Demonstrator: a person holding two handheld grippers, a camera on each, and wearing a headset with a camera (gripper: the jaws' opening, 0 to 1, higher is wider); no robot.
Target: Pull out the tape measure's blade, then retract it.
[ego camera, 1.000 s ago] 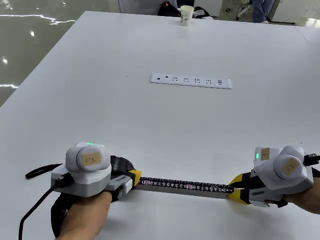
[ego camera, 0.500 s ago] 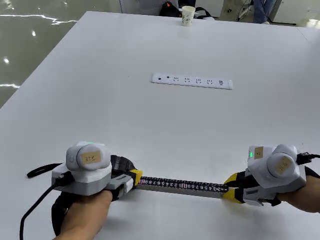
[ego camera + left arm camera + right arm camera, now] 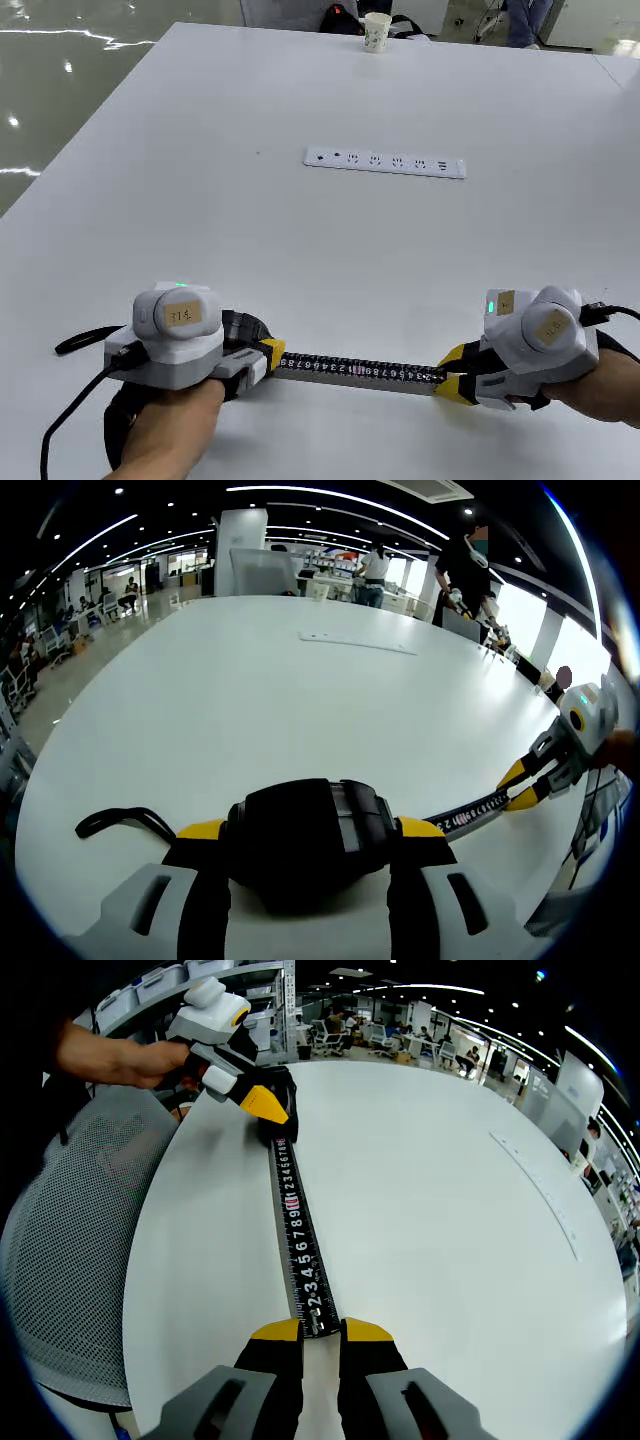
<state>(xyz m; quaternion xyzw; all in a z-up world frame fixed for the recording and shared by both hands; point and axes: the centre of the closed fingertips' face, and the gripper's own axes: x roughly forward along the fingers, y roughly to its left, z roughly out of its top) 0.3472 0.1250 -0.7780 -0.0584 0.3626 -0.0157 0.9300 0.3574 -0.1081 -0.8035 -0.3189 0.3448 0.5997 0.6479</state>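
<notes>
A black tape measure case (image 3: 308, 832) sits clamped between the yellow-tipped jaws of my left gripper (image 3: 262, 357) at the near left of the white table (image 3: 300, 250). Its dark blade (image 3: 358, 370) with white numerals runs flat along the table to the right. My right gripper (image 3: 447, 376) is shut on the blade's end (image 3: 320, 1326). In the right gripper view the blade (image 3: 298, 1240) stretches away to the case (image 3: 275, 1110) held by the left gripper (image 3: 255, 1098). In the left gripper view the right gripper (image 3: 528, 780) pinches the blade at the far right.
A white power strip (image 3: 385, 162) lies mid-table. A paper cup (image 3: 376, 30) stands at the far edge. A black strap (image 3: 85, 340) trails left of the case, and a cable (image 3: 60, 430) hangs from the left gripper. People stand in the background beyond the table.
My right gripper has moved left toward the case with the blade end in it, so the exposed blade is shorter. The left gripper and case have stayed put.
</notes>
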